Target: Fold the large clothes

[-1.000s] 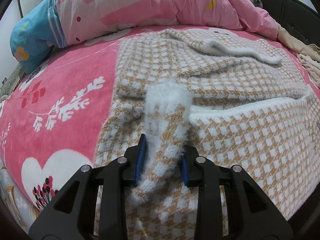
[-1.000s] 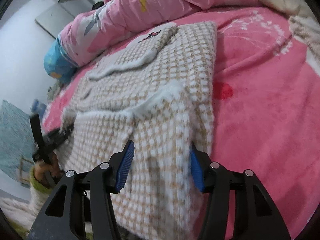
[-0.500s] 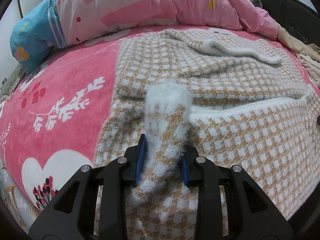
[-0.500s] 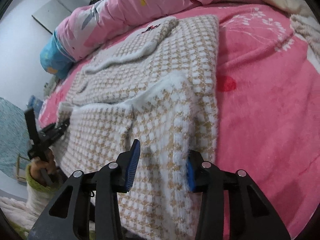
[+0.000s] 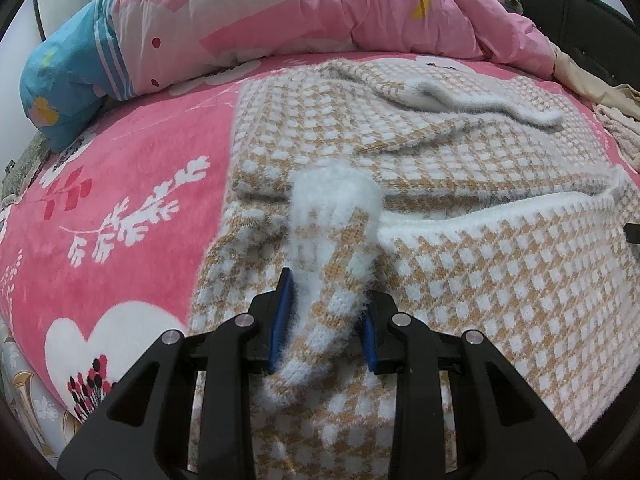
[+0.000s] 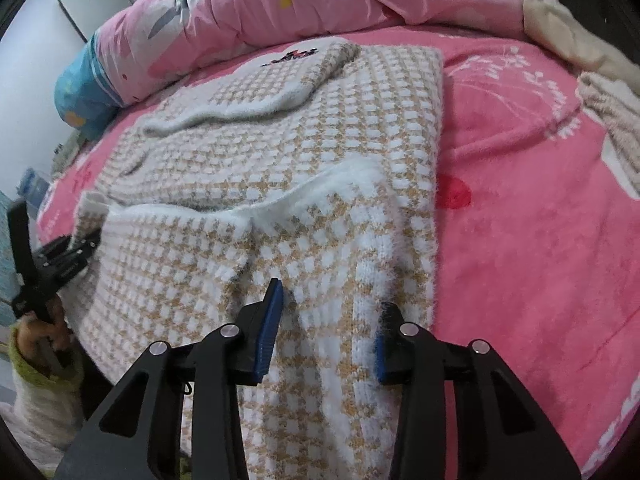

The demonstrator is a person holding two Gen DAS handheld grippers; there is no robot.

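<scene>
A large tan-and-white checked fuzzy sweater [image 5: 460, 184] lies spread on a pink bed; its near part is folded over onto the body, with a white hem across the middle [image 6: 280, 204]. My left gripper [image 5: 325, 320] is shut on a bunched corner of the sweater [image 5: 334, 240] at its near left edge. My right gripper [image 6: 328, 330] sits over the near right edge of the sweater [image 6: 360, 132], its jaws part-closed around a fold of it. The left gripper also shows at far left in the right wrist view [image 6: 56, 260].
A pink and blue duvet [image 5: 280, 12] is piled along the far side of the bed. The pink patterned blanket [image 6: 520, 184] covers the bed. Beige clothes [image 6: 608, 108] lie at the far right. A dark headboard [image 5: 580, 4] stands behind.
My right gripper has moved forward over the sweater's right edge and its jaws have narrowed around the fabric. The left gripper has kept its hold and barely moved.
</scene>
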